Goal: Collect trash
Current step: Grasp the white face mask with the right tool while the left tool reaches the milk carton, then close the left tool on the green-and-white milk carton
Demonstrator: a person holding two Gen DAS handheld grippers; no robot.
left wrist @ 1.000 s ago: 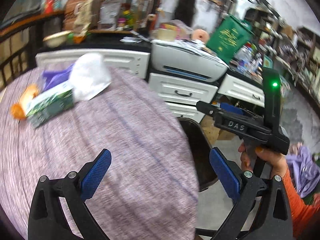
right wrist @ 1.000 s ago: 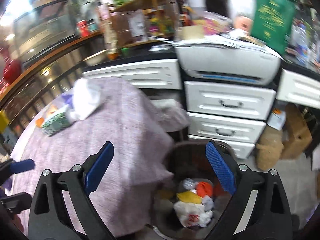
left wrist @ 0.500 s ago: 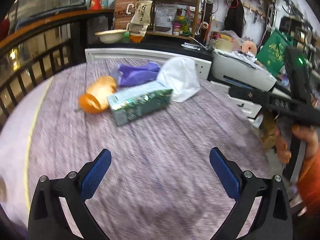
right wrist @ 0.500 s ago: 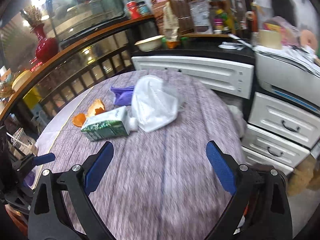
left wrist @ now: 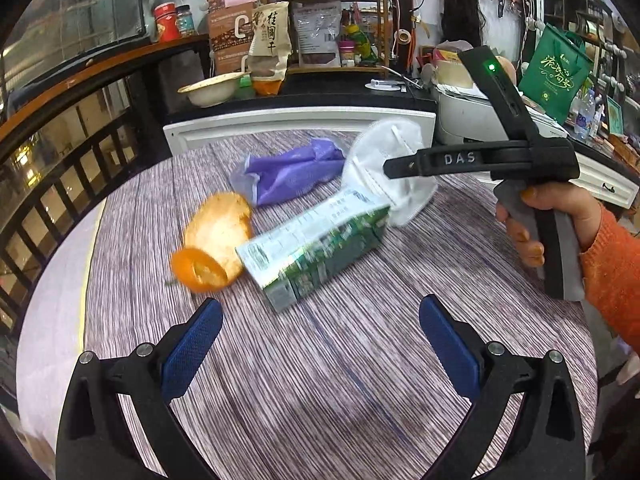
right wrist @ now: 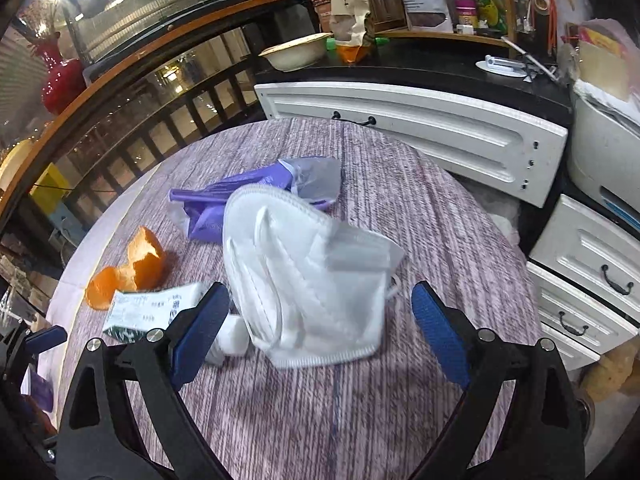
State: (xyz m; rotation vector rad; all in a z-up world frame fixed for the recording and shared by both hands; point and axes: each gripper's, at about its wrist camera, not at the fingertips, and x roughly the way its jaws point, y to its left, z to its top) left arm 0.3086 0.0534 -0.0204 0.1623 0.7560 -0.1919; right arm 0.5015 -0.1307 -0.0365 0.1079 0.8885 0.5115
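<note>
A white face mask point(right wrist: 316, 276) lies mid-table between the right gripper's point(right wrist: 320, 320) closing jaws, apparently untouched; the green carton point(left wrist: 316, 248) touches it at eight o'clock; orange peel point(left wrist: 216, 240) beyond at nine; a purple wrapper point(left wrist: 292, 172) at eleven; the left gripper point(left wrist: 320, 344) hangs wide open, empty, above the striped table point(left wrist: 360, 380).

Bare table point(right wrist: 360, 420) before white mask point(right wrist: 312, 280); carton point(right wrist: 148, 312) just left.
</note>
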